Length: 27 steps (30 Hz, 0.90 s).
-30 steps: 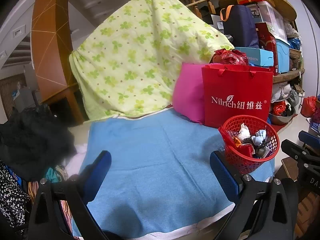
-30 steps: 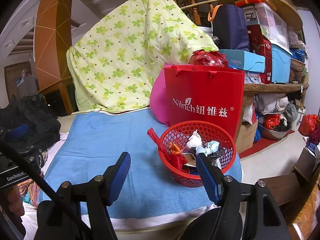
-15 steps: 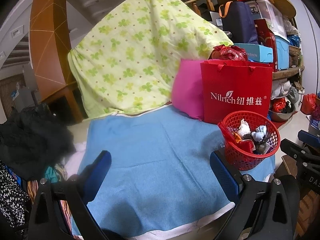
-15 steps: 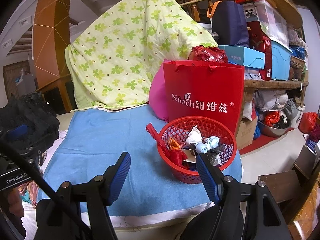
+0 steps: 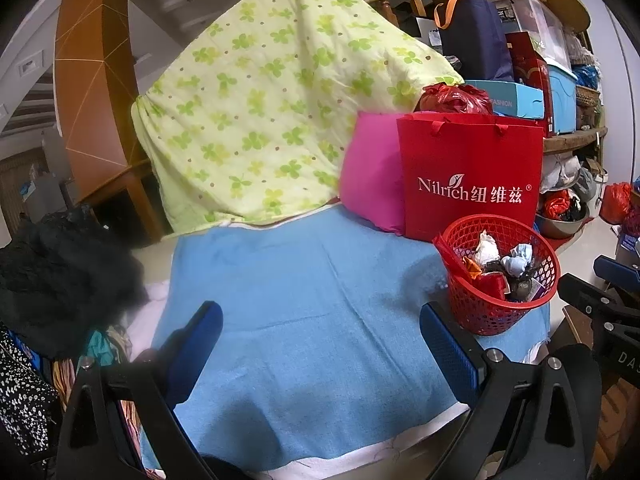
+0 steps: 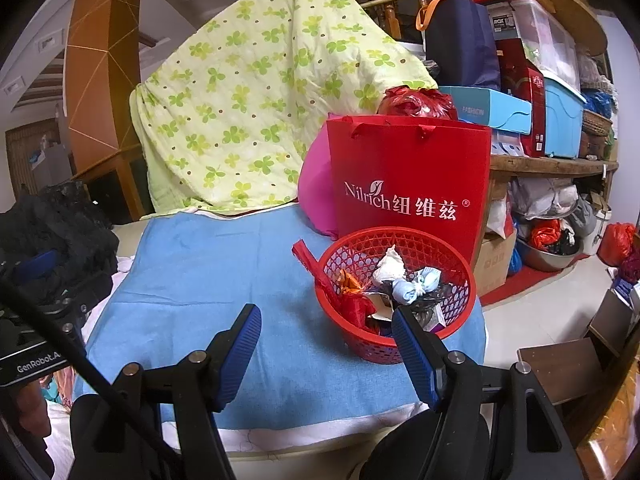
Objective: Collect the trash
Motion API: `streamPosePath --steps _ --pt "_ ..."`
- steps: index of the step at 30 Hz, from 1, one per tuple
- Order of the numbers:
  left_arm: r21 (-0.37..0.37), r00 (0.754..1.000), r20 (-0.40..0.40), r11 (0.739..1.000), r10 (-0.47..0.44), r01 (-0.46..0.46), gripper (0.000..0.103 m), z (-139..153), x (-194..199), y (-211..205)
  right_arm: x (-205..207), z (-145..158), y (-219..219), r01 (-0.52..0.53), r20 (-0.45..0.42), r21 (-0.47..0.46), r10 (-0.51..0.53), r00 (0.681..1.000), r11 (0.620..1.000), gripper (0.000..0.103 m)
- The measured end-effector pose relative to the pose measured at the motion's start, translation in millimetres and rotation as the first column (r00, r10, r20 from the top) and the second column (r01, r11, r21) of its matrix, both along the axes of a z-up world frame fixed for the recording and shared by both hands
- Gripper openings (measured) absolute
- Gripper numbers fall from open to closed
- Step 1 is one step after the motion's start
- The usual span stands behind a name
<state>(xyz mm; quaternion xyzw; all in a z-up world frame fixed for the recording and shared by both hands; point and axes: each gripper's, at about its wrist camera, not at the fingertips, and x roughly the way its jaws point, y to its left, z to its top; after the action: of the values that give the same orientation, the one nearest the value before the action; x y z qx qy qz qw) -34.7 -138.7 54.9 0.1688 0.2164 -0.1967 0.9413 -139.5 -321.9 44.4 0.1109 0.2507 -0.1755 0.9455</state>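
**K:** Above the near edge of the blue cloth (image 6: 200, 280), right gripper (image 6: 326, 344) tilted down, jaws spread, nothing between the ribbed blue pads (image 6: 240, 344). Its right pad sits in front of the basket rim in the right wrist view; can't tell if it touches.

**M:** Left one?

**K:** Left gripper (image 5: 320, 344), same downward tilt, jaws spread wide over bare cloth, empty. Black frames, silver bolts on both.

**M:** Trash?

**K:** All in the red basket (image 6: 396, 300), on the near right corner of the cloth. Round plastic lattice, sides taper downward. Inside: crumpled white paper (image 6: 388, 266), a pale blue wad (image 6: 412, 286), an orange wrapper (image 6: 348, 280), red foil-like scraps, dark bits. A red strip (image 6: 306, 258) pokes out over the left rim.

**M:** Around it?

**K:** Red paper bag (image 6: 408, 184), white "Nilrich" lettering, upright just behind the basket. Pink cushion (image 5: 372, 176) touching the bag's left side. Green clover-print quilt (image 5: 272, 120) draped behind that. Cloth looks like terry towel, white padding showing at its front edge. Black clothing (image 5: 56, 276) heaped on the left. Shelves (image 6: 552, 164) on the right stacked with boxes and plastic bins.
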Motion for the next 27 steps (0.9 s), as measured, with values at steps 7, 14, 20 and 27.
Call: streamPosePath --steps 7,14,20,27 --pt "0.002 1.000 -0.005 1.000 -0.005 0.005 0.099 -0.9 -0.7 -0.6 0.0 0.4 0.1 0.002 0.000 0.006 -0.002 1.000 1.000 0.072" --pt "0.006 1.000 -0.007 1.000 -0.010 0.010 0.099 -2.3 -1.7 -2.2 0.5 1.4 -1.7 0.005 0.003 0.002 -0.005 1.000 1.000 0.072" --pt "0.010 1.000 -0.007 1.000 -0.009 0.009 0.099 -4.5 -1.5 -3.1 0.1 1.7 -2.1 0.003 0.004 0.003 -0.003 1.000 1.000 0.072" --pt "0.010 1.000 -0.010 1.000 -0.013 0.013 0.099 -4.3 -1.6 -2.7 0.3 1.6 -3.1 0.004 0.006 0.001 -0.004 1.000 1.000 0.072"
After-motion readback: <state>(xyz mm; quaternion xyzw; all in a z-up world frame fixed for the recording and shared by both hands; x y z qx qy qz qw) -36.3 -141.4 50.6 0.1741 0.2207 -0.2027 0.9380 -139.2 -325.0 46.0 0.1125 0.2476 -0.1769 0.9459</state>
